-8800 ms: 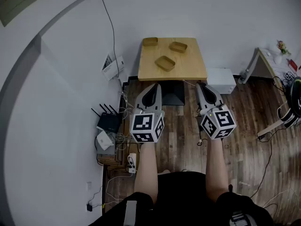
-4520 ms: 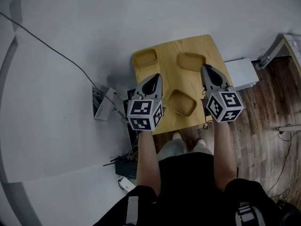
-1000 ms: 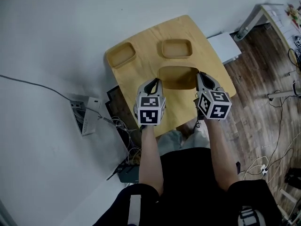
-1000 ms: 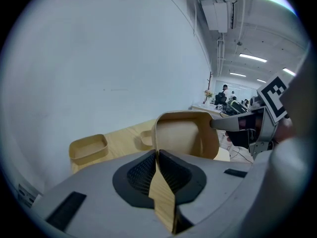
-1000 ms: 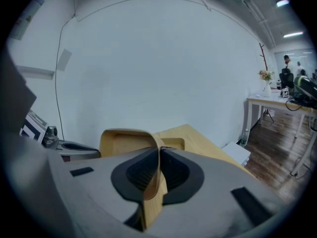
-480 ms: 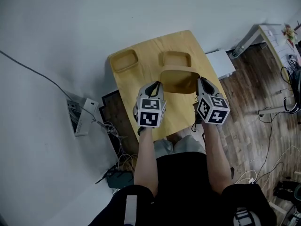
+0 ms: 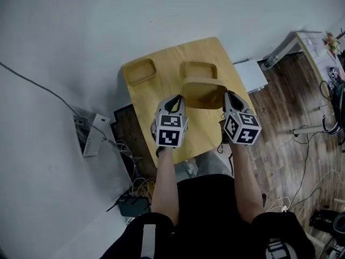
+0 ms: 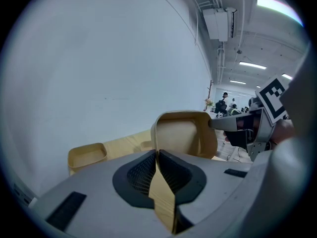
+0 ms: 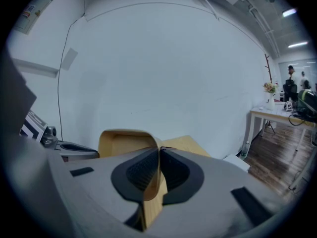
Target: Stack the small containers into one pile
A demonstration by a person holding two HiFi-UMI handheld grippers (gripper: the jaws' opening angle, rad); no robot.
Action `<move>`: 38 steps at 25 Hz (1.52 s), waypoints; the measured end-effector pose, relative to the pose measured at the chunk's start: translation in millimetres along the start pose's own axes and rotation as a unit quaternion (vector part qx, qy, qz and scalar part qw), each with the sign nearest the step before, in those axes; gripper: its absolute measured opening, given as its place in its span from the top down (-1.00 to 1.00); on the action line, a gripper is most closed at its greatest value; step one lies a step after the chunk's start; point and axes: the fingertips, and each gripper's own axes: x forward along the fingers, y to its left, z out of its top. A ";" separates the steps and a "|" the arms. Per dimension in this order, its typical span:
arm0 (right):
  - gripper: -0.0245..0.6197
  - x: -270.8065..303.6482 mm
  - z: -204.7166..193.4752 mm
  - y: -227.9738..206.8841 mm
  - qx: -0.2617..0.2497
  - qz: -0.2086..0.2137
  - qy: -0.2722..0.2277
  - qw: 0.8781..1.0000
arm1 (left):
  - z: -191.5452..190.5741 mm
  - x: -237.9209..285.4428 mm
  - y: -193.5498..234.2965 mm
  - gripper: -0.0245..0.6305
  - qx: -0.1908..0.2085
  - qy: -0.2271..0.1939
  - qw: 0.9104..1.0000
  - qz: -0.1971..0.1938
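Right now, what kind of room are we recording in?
Likely a corner of an open-plan office or lab: a small wooden table against a bare white wall, loose cables by the plank floor, and ceiling strip lights over people farther off.

White box point(image 7: 249, 75) beside wooden table point(image 7: 167, 80), plank floor point(image 7: 285, 109)

Three shallow tan containers, all open side up. The near container point(image 7: 204, 93) hangs above the table point(image 7: 153, 99); the left container point(image 7: 140, 70) and the middle container point(image 7: 198, 69) rest near its far edge, apart.
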 end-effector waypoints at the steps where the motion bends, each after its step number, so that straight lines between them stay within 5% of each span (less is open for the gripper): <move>1: 0.88 3.0 0.7 -2.6 0.001 0.000 0.001 1.000 | 1.1 3.4 0.0 0.82 0.001 0.002 1.000 0.000; 15: 0.88 73.0 13.5 -43.7 0.029 0.009 0.027 0.999 | 30.1 70.8 11.8 0.82 -0.006 0.026 1.000 0.006; 38: 0.87 179.4 -20.7 -88.1 0.065 0.028 0.112 0.991 | 6.9 170.2 40.2 0.84 -0.072 0.077 0.994 0.025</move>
